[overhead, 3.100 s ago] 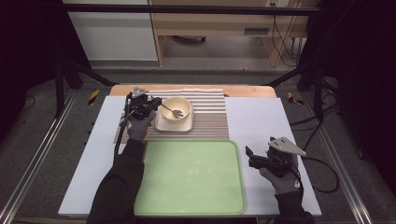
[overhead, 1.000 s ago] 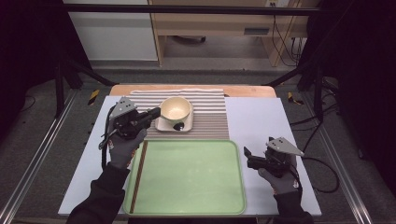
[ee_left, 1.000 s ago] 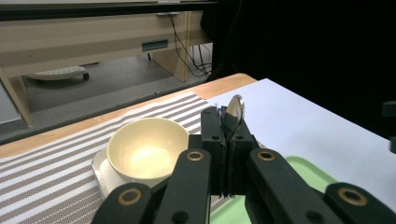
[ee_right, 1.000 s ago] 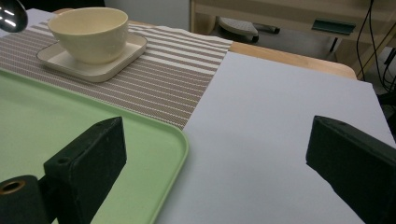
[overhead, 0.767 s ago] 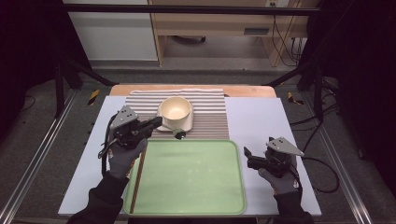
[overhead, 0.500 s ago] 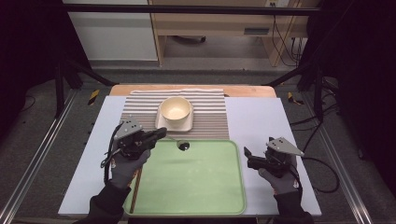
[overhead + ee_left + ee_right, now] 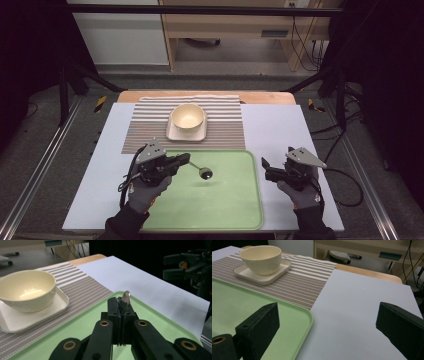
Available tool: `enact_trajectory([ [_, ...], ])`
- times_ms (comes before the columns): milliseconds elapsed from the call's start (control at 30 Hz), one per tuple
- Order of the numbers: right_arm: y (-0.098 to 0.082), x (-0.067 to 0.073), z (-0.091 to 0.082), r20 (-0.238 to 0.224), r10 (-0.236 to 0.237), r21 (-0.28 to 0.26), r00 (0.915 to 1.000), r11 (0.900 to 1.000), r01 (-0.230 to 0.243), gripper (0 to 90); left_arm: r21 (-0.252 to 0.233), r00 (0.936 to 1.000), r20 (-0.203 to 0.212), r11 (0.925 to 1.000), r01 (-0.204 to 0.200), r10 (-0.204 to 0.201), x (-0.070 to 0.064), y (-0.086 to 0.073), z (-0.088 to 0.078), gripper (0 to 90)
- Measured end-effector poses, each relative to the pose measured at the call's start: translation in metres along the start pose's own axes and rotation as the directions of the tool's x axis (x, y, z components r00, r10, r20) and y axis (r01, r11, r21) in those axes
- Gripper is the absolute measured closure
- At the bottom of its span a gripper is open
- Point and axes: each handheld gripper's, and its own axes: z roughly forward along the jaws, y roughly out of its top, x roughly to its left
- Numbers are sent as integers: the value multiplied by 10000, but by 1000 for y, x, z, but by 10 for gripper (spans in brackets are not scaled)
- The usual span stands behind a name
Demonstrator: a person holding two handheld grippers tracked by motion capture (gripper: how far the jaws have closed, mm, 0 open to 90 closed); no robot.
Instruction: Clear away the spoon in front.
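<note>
Left hand-held gripper (image 7: 184, 160) clamps small metal spoon (image 7: 199, 170) by its handle over flat green plastic tray (image 7: 235, 210); thin grip (right hand-held gripper (image 7: 265, 168) idle, jaws apart) risks spoon pivoting or dropping.

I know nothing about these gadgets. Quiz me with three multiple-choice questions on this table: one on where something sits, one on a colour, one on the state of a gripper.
1. Where does the cream bowl sit?
A. on the green tray
B. on a small square plate on the striped mat
C. on the bare white sheet

2. What colour is the tray?
A. light green
B. red
C. black

3. What is the left gripper doing?
A. standing open with nothing in it
B. clamping the bowl's rim
C. shut on a spoon

Answers: 1 B, the high view shows the bowl on the plate, which lies on the mat. 2 A, the tray is light green in all three views. 3 C, the left gripper view shows the jaws closed on the spoon's handle, with the spoon above the tray.
</note>
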Motion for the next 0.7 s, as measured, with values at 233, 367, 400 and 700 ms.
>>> enact_trajectory([
  [233,0,0,1,-7,-49,3,10000,10000,49,51,251,9997,212,9996,112,-117,-5,-9,4,885],
  [367,-1,1,1,-6,-69,6,10000,10000,69,51,284,9992,287,9992,269,-277,-5,-13,4,885],
  [400,-1,2,1,-15,-72,14,10000,10000,72,51,328,9992,284,9991,271,-281,-5,-14,4,884],
  [700,-1,2,1,-25,-72,11,10000,10000,72,50,547,9993,265,9982,244,-259,-6,-23,10,879],
])
